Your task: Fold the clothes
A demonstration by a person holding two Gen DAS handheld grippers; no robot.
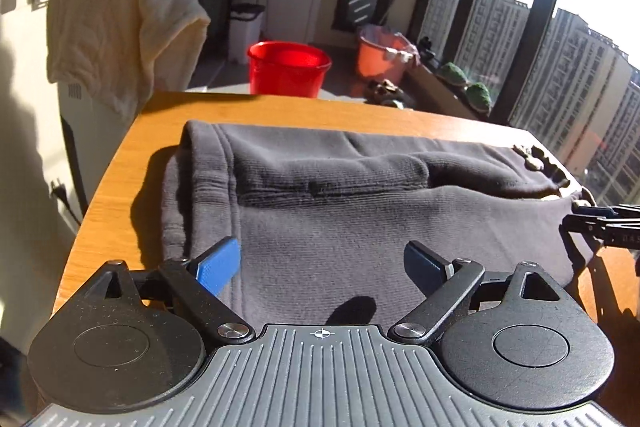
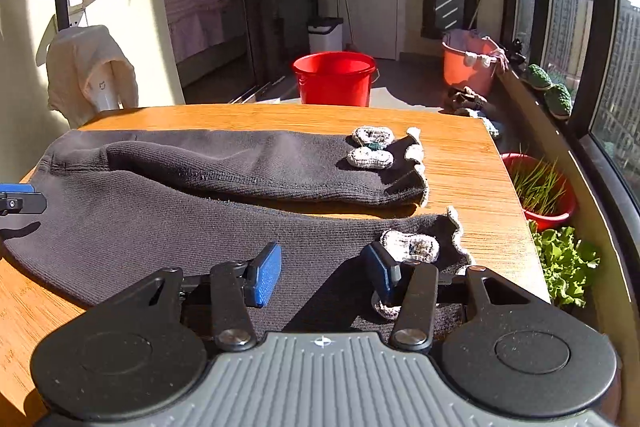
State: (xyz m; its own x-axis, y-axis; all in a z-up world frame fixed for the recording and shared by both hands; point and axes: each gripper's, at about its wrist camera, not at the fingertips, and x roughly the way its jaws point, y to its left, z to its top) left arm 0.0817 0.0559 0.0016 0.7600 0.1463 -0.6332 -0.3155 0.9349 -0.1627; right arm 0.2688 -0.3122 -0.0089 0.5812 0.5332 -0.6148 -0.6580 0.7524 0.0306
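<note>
Just ahead of both grippers, a pair of dark grey knit trousers [image 2: 224,203] is lying flat on the wooden table [image 2: 460,163], waistband toward the left gripper [image 1: 322,263] and both legs running out toward the right gripper [image 2: 320,273]. The near leg is passing under the right gripper's spread blue pads [image 2: 262,273], its scalloped cuff [image 2: 456,231] sitting just right of them; the far leg is lying beyond it, a strip of bare wood showing between the two.

The left gripper is hanging over the seat of the trousers with its jaws wide apart, gripping nothing. The right gripper is likewise open and empty above the near leg, though whether its pads are brushing the cloth I cannot tell.

The main risk, as I judge it, is sitting right at the right gripper: a crocheted bow [image 2: 410,247] is lying beside its right-hand pad, and closing here could pinch that trim instead of the leg, dragging the cuff askew. The legs are not lying matched, so a fold started now could come out crooked. The near cuff is also resting close to the table's right edge, where a careless pull could be sending it over toward the potted greens [image 2: 566,263] beyond and to the right.
</note>
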